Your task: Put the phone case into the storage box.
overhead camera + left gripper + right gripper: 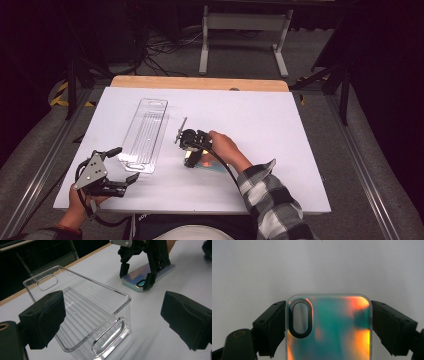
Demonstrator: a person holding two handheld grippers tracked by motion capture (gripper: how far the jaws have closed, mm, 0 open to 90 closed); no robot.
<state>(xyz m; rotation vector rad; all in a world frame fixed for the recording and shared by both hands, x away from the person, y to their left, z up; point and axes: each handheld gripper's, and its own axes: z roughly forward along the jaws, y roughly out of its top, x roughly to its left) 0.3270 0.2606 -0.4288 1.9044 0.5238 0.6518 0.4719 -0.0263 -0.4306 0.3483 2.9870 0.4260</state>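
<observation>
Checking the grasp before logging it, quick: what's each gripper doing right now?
Left gripper: open, holding nothing, beside the clear tray.
Right gripper: jaws astride the iridescent phone case; whether they grip cannot be told.

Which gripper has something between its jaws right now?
The right gripper: its jaws flank the iridescent phone case. The left gripper hangs open beside the clear tray.

A clear plastic tray (145, 134) lies lengthwise on the white table (260, 115), at about ten o'clock from the table's middle (its floor is ribbed, with an oval slot cut in each end). A strip of bare wood (200, 83) edges the table at twelve o'clock, and beyond it stands a grey metal frame (245, 35) on the floor
</observation>
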